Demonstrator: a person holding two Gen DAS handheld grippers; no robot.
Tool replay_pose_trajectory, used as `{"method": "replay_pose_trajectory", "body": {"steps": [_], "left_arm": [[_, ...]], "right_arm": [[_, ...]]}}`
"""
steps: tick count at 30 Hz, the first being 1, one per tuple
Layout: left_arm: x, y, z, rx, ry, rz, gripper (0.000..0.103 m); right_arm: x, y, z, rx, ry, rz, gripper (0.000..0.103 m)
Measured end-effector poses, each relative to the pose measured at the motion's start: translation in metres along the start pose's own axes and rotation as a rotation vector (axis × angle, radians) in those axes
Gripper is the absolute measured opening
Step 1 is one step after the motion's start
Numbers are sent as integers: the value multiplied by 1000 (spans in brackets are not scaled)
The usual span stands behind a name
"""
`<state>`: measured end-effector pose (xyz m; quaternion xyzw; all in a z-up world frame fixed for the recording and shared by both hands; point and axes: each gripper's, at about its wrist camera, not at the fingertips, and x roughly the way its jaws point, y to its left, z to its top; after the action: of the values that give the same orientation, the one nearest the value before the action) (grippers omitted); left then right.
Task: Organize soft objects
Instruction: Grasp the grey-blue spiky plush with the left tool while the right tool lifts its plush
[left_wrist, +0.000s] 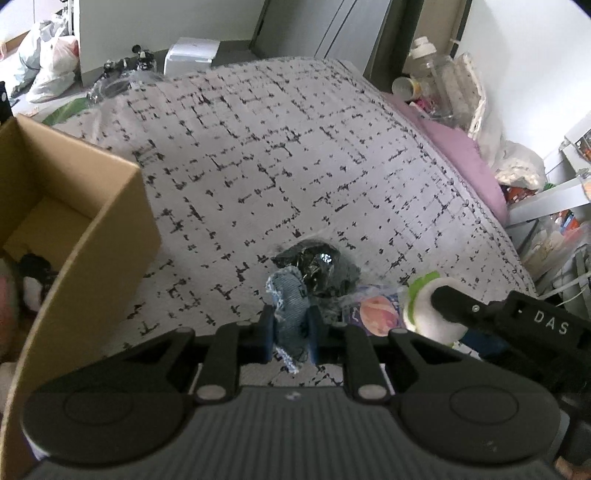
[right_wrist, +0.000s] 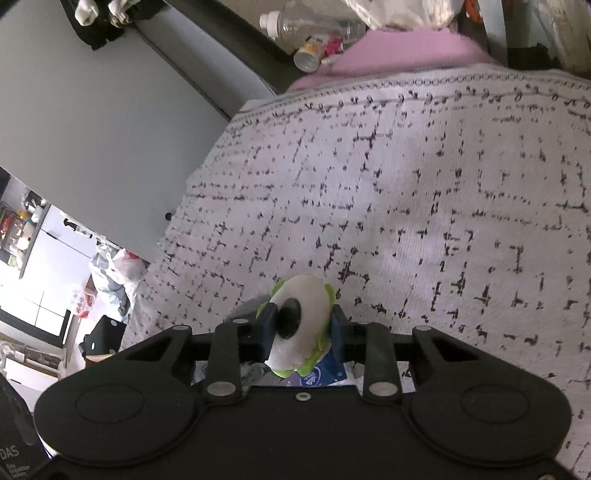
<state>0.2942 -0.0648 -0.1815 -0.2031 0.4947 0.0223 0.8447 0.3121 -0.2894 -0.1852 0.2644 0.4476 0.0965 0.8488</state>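
Note:
My left gripper (left_wrist: 290, 338) is shut on a light blue denim piece (left_wrist: 290, 314), held just above the patterned bed cover (left_wrist: 295, 166). A dark shiny bundle (left_wrist: 317, 269) lies just beyond it. My right gripper (right_wrist: 301, 332) is shut on a white and green plush toy (right_wrist: 303, 317) with a black eye. The same toy (left_wrist: 428, 306) shows in the left wrist view to the right, pinched by the right gripper's finger (left_wrist: 454, 304). A colourful packet (left_wrist: 376, 314) lies between the two.
An open cardboard box (left_wrist: 92, 229) stands at the left on the bed, with soft things inside at its near end. A purple sheet (left_wrist: 465, 155), bottles (right_wrist: 310, 26) and bags line the bed's far side. A blue packet (right_wrist: 325, 373) lies under the toy.

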Motion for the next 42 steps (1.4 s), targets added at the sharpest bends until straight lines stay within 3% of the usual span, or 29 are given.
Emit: {"method": "replay_pose_trajectory", "body": {"steps": [18, 42], "left_arm": [[-83, 9, 13, 5, -120, 3, 17], [-136, 75, 46, -27, -213, 78, 17]], "right_arm": [[-37, 21, -2, -57, -19, 77, 30], [-64, 99, -27, -228, -63, 151, 30]]}}
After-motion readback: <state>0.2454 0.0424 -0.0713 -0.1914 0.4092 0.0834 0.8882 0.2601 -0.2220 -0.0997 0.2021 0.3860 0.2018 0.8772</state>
